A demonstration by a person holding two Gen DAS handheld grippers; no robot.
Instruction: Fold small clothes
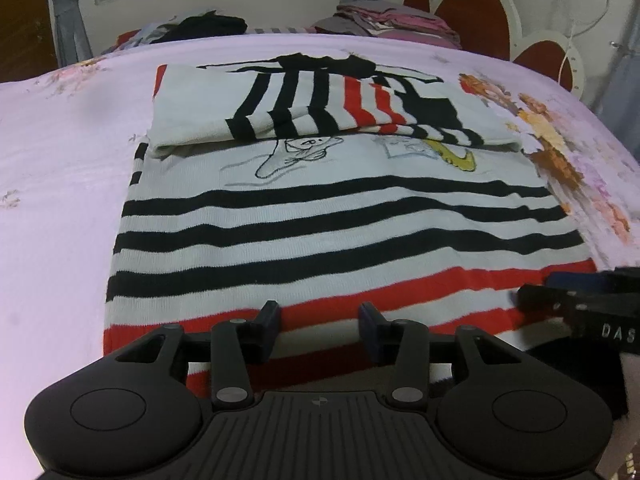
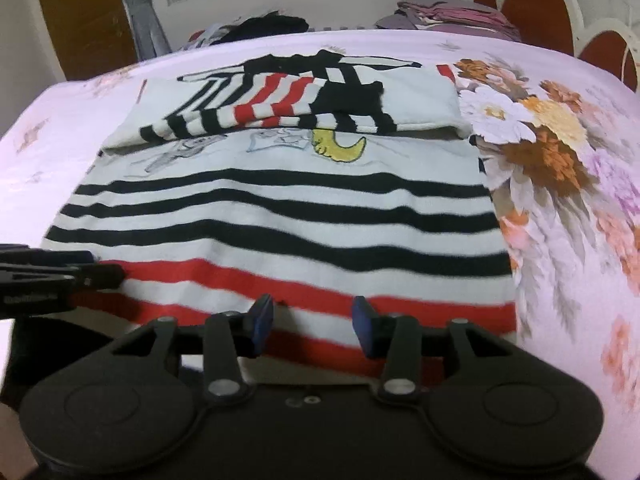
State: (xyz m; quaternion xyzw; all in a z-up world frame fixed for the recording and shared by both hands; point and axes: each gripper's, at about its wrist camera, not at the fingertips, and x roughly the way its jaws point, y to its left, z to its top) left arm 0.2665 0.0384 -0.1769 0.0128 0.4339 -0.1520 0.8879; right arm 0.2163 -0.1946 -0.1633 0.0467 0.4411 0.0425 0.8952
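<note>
A striped knit sweater (image 1: 344, 216) lies flat on a bed covered by a pink floral bedsheet (image 1: 60, 184), its top portion with both sleeves (image 1: 320, 96) already turned down over the chest, as two hand-held grippers close in on the red-banded hem (image 1: 400, 300) nearest the cameras. The left gripper (image 1: 320, 322) sits over the hem left of centre with its fingers set wide and nothing between them; the right gripper (image 2: 314, 320) sits over the right half of the hem, likewise spread and empty. Each appears at the edge of the other's view, so the pair stand near one another along the same edge.

The step in hand looks to be the bottom-to-top fold. It would go best with each gripper pinching both layers of the hem near its own corner, at matching heights, then carrying the edge up and forward together so the stripes stay parallel and the hem lands square on the folded sleeves.

Bare sheet lies open to the left and right of the garment, giving room to swing. The far edge of the bed holds a dark heap of clothes (image 1: 208, 26) and a stack of folded clothes (image 1: 396, 20), well apart from the sweater; a scalloped headboard (image 1: 480, 20) rises at the far right
</note>
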